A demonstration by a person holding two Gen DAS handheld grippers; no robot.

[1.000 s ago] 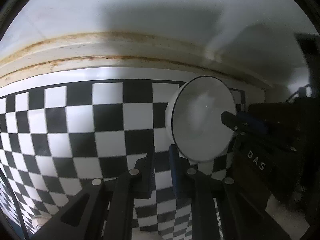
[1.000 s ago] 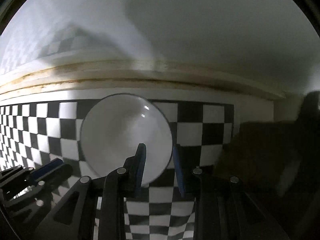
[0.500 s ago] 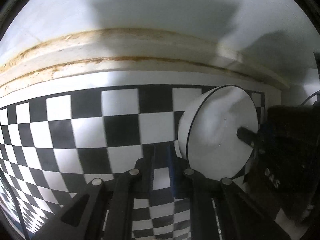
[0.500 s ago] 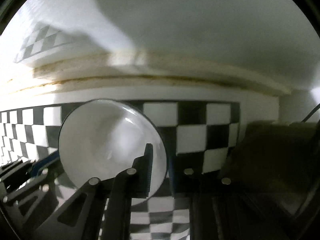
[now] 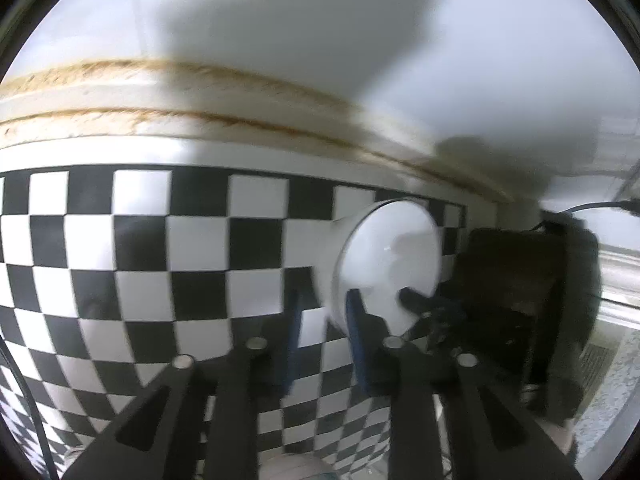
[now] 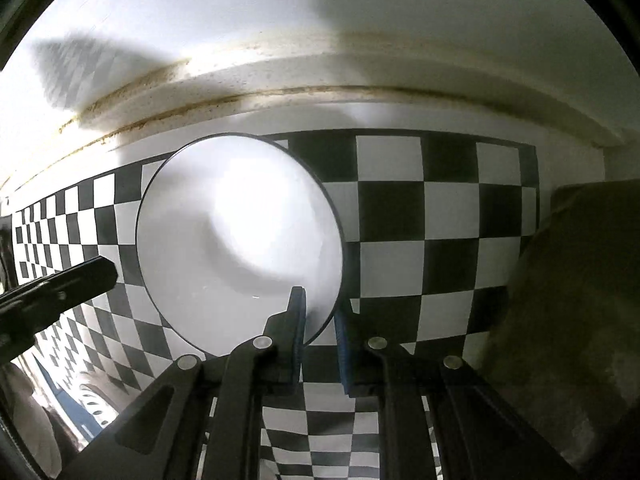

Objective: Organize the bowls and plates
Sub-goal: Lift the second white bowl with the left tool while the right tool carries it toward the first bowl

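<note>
The right gripper (image 6: 320,320) pinched the white bowl's (image 6: 236,240) near rim (left gripper (image 5: 322,320) opening, empty, just beside it).

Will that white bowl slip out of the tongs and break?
It might. The white bowl looks glossy and hard, so probably slippery and breakable. The right tongs pinch only its thin rim, so it may swing or tilt. It looks stiff, not floppy.
</note>
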